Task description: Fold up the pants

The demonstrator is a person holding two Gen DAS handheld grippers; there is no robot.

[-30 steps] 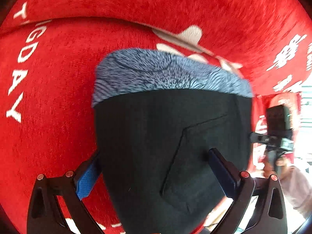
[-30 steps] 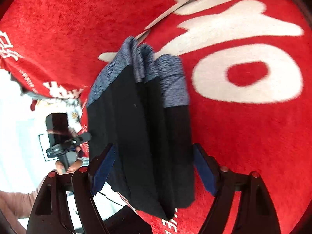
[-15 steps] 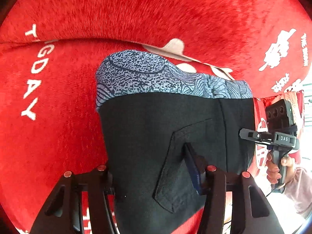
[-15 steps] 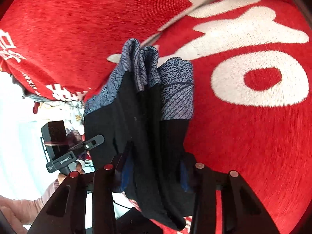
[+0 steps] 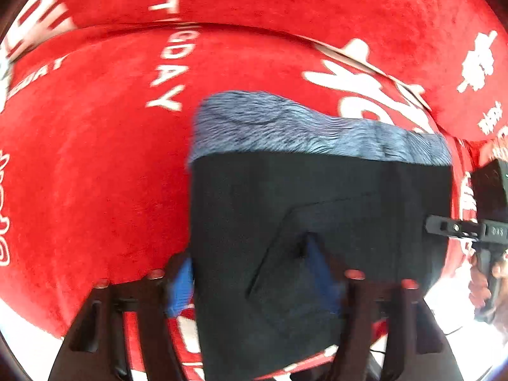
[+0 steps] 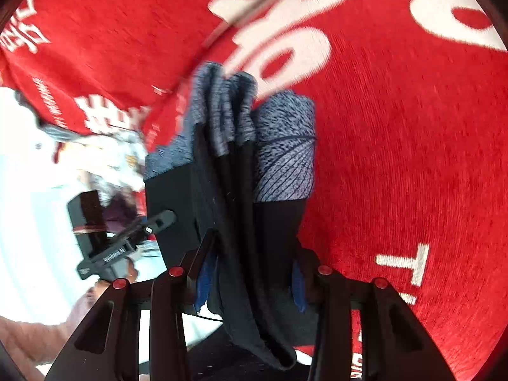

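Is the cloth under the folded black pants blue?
No, the cloth lying under the folded black pants with the blue-grey patterned waistband is red with white letters printed on it.

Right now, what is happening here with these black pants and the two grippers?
A person is folding black pants with a blue-grey patterned waistband over a red printed cloth. The pants are already folded into a thick bundle. The left gripper and the right gripper each have one side of the bundle between their fingers, and both pairs of jaws are opening slightly. The picture is blurred, so the bundle seems to be in motion.
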